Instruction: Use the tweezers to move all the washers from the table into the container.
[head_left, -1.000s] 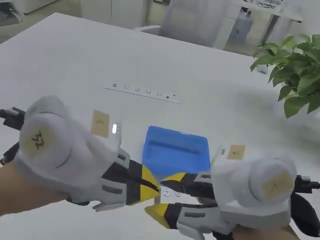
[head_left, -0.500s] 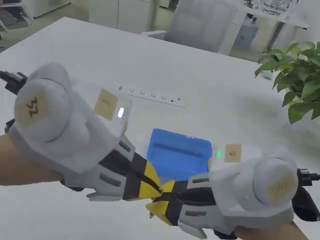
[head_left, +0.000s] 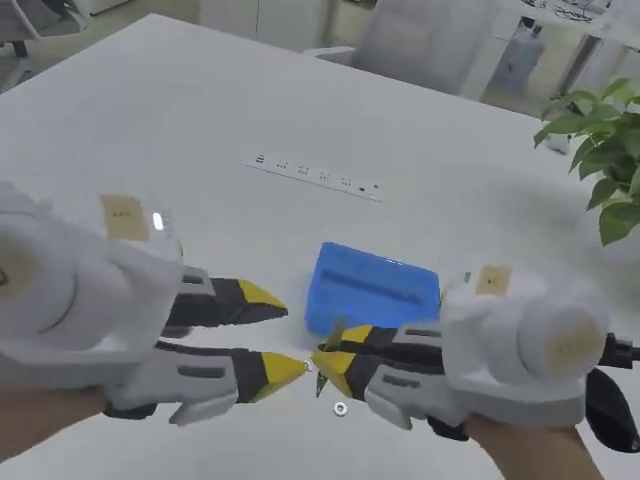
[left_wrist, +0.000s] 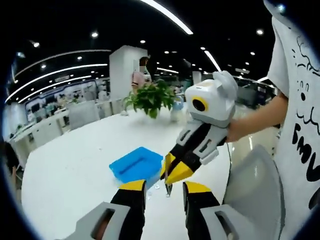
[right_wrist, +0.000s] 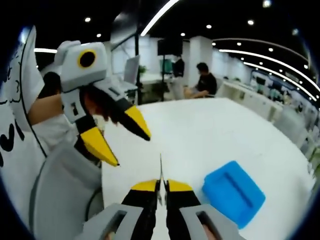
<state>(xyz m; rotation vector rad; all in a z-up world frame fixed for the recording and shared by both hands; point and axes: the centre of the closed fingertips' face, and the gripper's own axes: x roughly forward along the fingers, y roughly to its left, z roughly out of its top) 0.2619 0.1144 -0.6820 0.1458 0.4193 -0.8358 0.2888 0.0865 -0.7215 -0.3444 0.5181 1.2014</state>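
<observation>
On table, head view, items as follows.

1. Container: blue, shallow, near the middle of the tabletop. It sits at 12 o'clock from the right gripper's tips.
2. Washer: one small metal ring flat on the table, at 6 o'clock from the container and outside it. It lies near the tweezers' point, at about 4 o'clock from it; contact cannot be told.
3. Tweezers: thin metal, point angled down at the tabletop.
4. Right gripper: jaws clenched on the tweezers, whose point runs out past the yellow tips in the right gripper view.
5. Left gripper: at 9 o'clock from the right gripper, jaws spread wide, grasping nothing.
6. Power strip: white, at 12 o'clock from the container, well apart.
7. Plant: green leaves, at 2 o'clock from the container.
</observation>
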